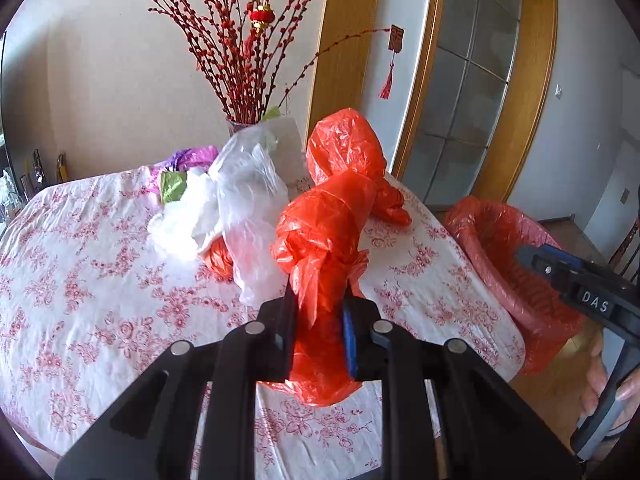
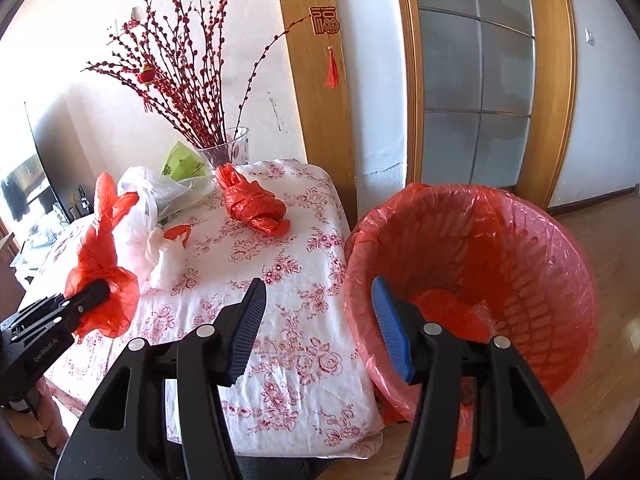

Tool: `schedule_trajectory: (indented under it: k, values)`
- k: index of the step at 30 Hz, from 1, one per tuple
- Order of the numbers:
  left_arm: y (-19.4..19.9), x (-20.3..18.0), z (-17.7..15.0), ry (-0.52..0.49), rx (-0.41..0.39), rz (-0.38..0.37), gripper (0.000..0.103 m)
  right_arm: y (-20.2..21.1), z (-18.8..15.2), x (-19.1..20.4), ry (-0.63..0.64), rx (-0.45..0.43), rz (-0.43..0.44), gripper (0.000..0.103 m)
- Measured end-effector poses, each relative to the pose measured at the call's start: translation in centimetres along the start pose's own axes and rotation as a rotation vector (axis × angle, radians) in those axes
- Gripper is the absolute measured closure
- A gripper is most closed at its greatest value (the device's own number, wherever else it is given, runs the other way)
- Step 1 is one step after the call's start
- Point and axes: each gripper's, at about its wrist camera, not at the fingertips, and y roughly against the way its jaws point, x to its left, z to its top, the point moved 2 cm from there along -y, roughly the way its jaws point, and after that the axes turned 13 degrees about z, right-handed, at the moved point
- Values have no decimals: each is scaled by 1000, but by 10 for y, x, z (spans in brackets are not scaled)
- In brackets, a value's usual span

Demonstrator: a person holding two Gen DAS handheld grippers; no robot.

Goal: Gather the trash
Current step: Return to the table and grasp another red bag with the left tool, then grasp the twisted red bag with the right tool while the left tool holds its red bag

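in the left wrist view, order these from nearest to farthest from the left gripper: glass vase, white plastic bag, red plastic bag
1. red plastic bag: clamped in the left gripper.
2. white plastic bag: just beyond, left of the red one.
3. glass vase: at the table's far edge, behind the white bag.

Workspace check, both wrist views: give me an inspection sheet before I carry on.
Surface: table under floral tablecloth.
Job's things: red plastic bag pinched in the left gripper; second red bag lying on the cloth; bin with red liner beside the table, red trash inside.
Clutter: white plastic bags, purple bag, green packet.
Grippers: left shut on bag; right gripper open, empty.
Cables: nothing seen.
Surroundings: glass vase of red branches, glazed door.
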Motion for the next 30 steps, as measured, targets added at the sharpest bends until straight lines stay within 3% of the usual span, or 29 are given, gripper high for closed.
schedule_trajectory:
  k: [14,25,30]
  values:
    - [-3,78,57,124,-51,111,83,-97,44,40,52,76,63,48]
    - [-30,105,68,143,-36,136,83,-169,62,46,122,177,13,48]
    - [-41,112,68,151,-26,135,83,-183,65,46,148,181,-17,47]
